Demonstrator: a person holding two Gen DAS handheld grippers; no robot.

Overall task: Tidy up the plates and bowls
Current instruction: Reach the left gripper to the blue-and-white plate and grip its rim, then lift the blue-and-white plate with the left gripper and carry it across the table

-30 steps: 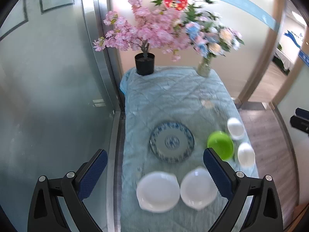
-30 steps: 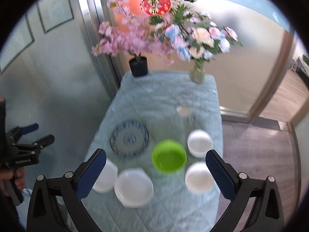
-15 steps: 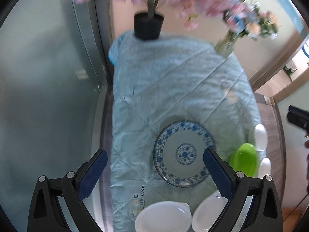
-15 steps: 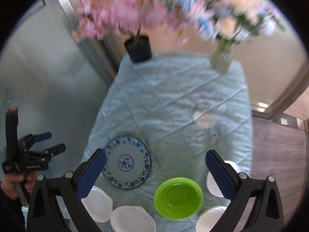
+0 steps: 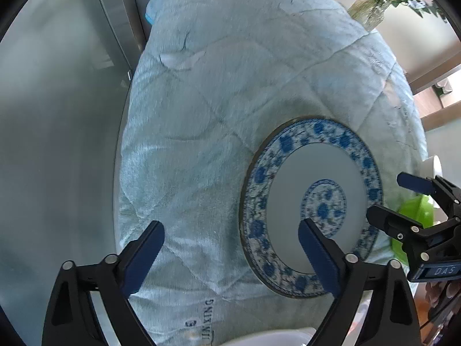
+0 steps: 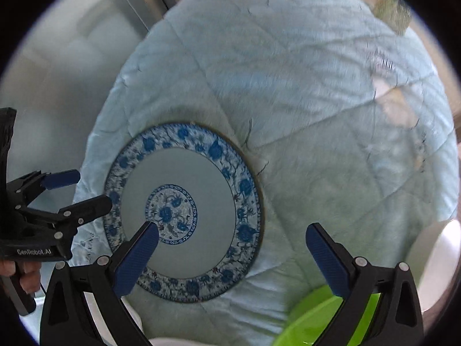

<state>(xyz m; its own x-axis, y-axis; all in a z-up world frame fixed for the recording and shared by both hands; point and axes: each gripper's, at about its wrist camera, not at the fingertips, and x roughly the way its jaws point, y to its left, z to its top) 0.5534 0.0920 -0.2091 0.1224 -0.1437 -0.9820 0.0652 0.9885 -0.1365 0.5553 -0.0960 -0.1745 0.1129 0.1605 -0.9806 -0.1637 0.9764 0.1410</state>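
A blue-and-white patterned plate point(image 5: 311, 173) point(image 6: 201, 173) lies flat on the pale blue quilted cloth point(image 5: 216, 101). My left gripper point(image 5: 230, 245) points down over the plate's left edge. Its jaws are closing with nothing gripped, and its right finger hangs over the plate. My right gripper point(image 6: 232, 248) stands open above the plate's right edge, its left finger over the plate's centre. Each gripper shows in the other's view: the right gripper point(image 5: 387, 194) and the left gripper point(image 6: 77, 191). A green bowl point(image 6: 311, 317) point(image 5: 417, 210) sits near the front right.
White bowls point(image 6: 432, 259) point(image 5: 432, 167) stand at the table's right edge. The rim of a white dish point(image 5: 273, 337) shows at the bottom. A glass vase point(image 5: 368, 11) stands at the far right corner. A glass wall point(image 5: 57, 144) runs along the left. A hand point(image 6: 26, 274) holds the left gripper.
Both grippers have come down and tilted toward the table, so the patterned plate now fills the views. The flowers have left the frame. The white dishes have slid to the bottom edge.
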